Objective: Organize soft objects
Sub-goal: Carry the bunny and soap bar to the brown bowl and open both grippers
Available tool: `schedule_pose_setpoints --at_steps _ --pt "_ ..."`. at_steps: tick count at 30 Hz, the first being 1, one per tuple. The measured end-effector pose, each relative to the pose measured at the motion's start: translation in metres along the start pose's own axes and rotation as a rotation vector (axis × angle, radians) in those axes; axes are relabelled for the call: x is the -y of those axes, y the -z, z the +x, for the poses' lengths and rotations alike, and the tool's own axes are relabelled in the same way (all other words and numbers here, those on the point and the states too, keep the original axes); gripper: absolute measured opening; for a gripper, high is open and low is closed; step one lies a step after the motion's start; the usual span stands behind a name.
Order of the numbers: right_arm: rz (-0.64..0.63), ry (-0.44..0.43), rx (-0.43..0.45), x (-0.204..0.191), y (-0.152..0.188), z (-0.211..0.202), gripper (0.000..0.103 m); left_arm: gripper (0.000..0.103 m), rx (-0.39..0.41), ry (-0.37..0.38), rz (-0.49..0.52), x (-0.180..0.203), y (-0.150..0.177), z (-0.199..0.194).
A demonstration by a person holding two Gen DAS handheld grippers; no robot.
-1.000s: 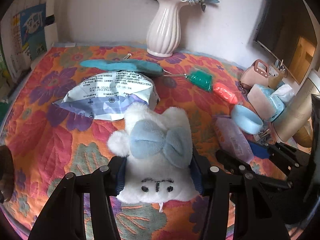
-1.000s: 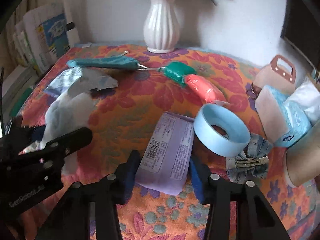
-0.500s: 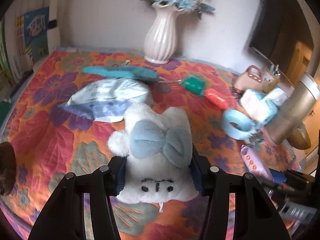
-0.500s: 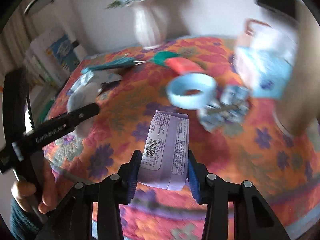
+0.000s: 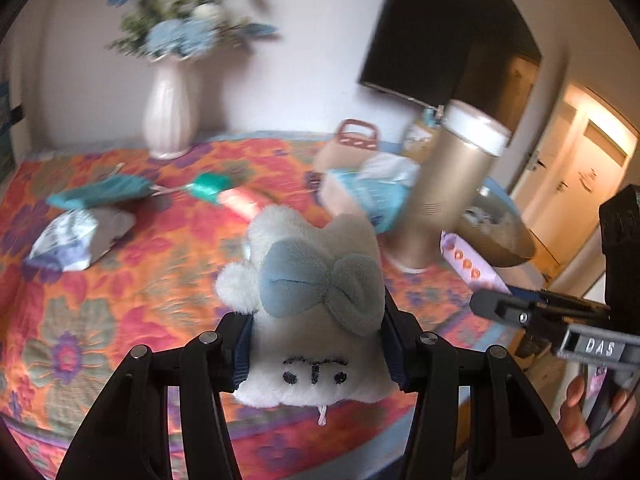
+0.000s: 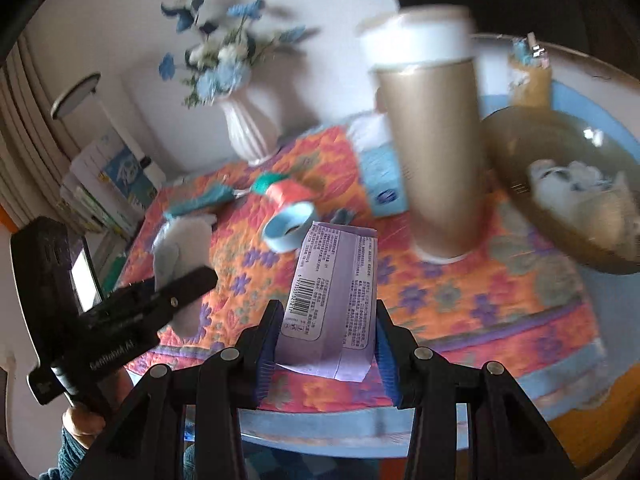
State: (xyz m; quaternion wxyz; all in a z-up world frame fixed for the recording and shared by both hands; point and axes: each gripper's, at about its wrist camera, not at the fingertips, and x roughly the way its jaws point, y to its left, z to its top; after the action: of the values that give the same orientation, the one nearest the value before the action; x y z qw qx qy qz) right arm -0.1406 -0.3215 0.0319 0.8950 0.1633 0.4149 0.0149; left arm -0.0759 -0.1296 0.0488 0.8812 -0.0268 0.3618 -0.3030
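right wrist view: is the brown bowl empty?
No. The brown bowl already holds a white plush toy lying against its inner wall.

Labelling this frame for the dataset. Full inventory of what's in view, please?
plush toy: 1, white with blue bow, held in left tongs
packet: 1, purple, held in right tongs
vase: 1, white, blue flowers, back of table
brush: 1, teal, behind the pouch
pouch: 1, white and blue, left on cloth
tape ring: 1, light blue, mid table
tissue pack: 1, light blue, beside the canister
canister: 1, gold with white top, upright, right side
bowl: 1, dark, far right, holds something white
tablecloth: 1, orange floral, covers table
left tongs: 1, black, closed on plush toy
right tongs: 1, black with blue pads, closed on packet
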Motion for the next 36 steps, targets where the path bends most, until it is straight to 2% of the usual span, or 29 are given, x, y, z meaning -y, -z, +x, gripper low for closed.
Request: schedule_pose_setpoints --at_steps 9,15,19,23,28,33,35,36 --pt "0.1 0.025 0.111 0.065 -0.009 -0.068 0.042 0.05 0.013 0.141 0.126 0.082 -0.019 0.0" --pt "0.182 0.081 0.207 0.114 -0.014 -0.11 0.042 0.05 -0.035 0.241 0.245 0.147 -0.033 0.023" --pt "0.26 0.132 0.247 0.154 -0.027 -0.127 0.042 0.05 -0.044 0.266 0.302 0.192 -0.044 0.052" --pt "0.324 0.163 0.263 0.192 -0.053 -0.128 0.042 0.05 -0.05 0.224 0.333 0.224 -0.05 0.083" --pt "0.309 0.229 0.229 0.223 -0.103 -0.107 0.042 0.05 0.0 0.074 0.358 0.253 -0.058 0.123" --pt "0.282 0.274 0.191 0.242 -0.146 -0.077 0.042 0.051 0.033 -0.029 0.327 0.264 -0.072 0.154" --pt "0.265 0.272 0.187 0.246 -0.157 -0.066 0.042 0.056 0.033 -0.063 0.31 0.263 -0.078 0.168" --pt "0.264 0.271 0.165 0.252 -0.163 -0.058 0.042 0.063 0.029 -0.076 0.308 0.263 -0.079 0.173"
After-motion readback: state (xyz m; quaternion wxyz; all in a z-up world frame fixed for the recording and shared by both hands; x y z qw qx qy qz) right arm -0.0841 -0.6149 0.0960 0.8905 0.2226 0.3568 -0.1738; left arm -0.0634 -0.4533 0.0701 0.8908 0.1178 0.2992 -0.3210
